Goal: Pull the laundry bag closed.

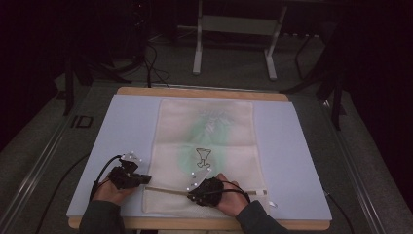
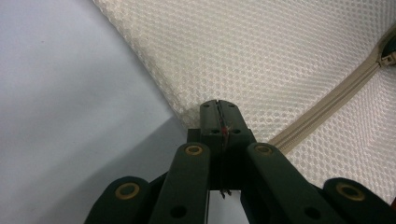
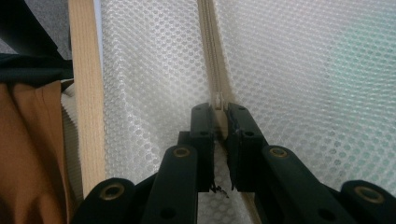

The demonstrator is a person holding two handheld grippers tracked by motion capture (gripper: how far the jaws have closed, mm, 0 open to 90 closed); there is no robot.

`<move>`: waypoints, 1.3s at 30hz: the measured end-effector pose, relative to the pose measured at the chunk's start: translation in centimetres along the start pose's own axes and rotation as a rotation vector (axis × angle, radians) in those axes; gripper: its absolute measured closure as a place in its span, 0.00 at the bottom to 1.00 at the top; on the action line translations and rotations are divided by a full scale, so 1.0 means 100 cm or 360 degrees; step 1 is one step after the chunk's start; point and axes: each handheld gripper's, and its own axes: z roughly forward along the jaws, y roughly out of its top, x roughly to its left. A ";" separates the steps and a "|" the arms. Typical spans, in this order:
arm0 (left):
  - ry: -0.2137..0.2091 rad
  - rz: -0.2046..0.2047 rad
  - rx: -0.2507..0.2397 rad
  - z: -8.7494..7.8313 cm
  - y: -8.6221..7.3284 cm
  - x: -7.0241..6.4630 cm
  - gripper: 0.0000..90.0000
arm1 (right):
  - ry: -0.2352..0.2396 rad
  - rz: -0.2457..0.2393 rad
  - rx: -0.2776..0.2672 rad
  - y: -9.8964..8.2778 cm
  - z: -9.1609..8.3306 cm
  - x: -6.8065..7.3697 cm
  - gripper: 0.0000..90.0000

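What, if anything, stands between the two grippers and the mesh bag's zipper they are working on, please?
Nothing visible. The left gripper is already shut on the mesh bag at its corner, and the right gripper is clamped on the zipper itself.

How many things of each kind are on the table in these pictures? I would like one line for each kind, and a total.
Mesh bags: 1, cream, lying flat, with a zipper near its front edge.
Hand-held tongs: 2, the left tongs shut on the bag's corner, the right tongs shut at the zipper.
Blue mats: 1, under the bag.
Total: 4
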 end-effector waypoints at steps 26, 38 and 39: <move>0.0001 0.0001 0.0001 0.000 0.000 0.000 1.00 | -0.0015 0.0022 0.0008 -0.013 -0.009 -0.003 0.91; 0.0001 0.0000 0.0001 0.000 0.000 0.000 1.00 | -0.0031 0.0024 0.0018 -0.018 -0.012 -0.003 0.91; 0.0001 0.0000 0.0001 0.000 0.000 0.000 1.00 | -0.0031 0.0024 0.0018 -0.018 -0.012 -0.003 0.91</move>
